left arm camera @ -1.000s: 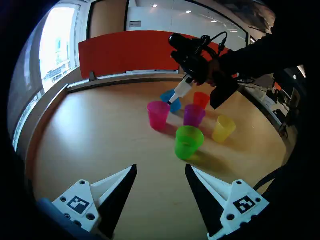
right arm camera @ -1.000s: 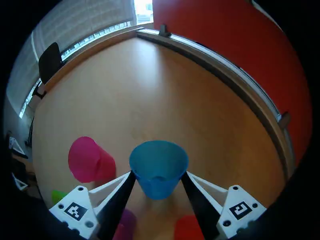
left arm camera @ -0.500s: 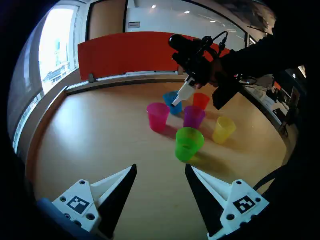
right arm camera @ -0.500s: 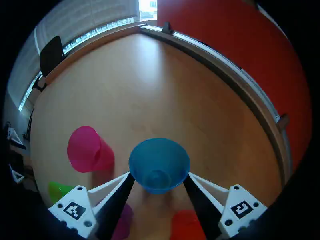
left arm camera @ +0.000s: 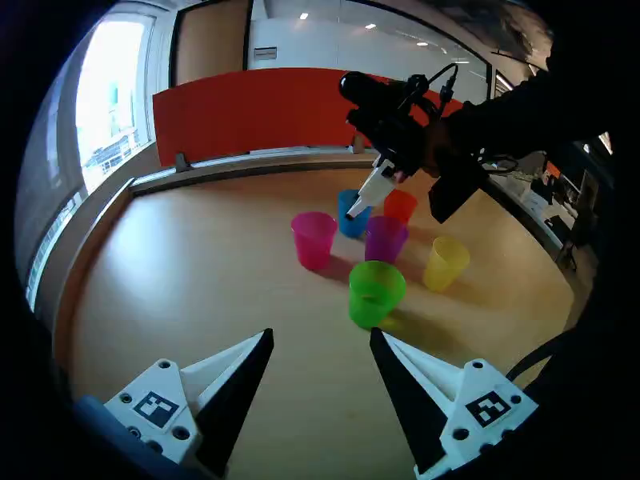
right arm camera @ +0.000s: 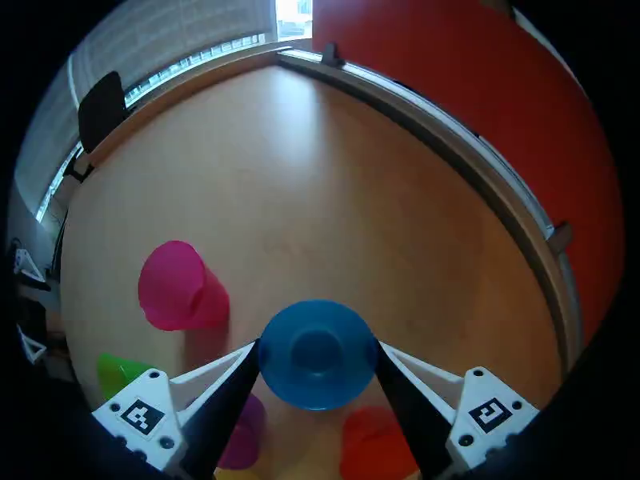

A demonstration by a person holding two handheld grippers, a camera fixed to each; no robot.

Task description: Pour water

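Wood table, cups grouped twd far-right edge. L gripper fingers apart, empty, over near edge. R gripper fingers flank blue cup; grip unclear.

In the right gripper view, the purple cup is being partly covered by a finger of the right gripper. The orange cup and green cup are being cropped behind its body. In the left gripper view, the blue cup is being partly masked by the right gripper, and cup contents are being left unresolved.
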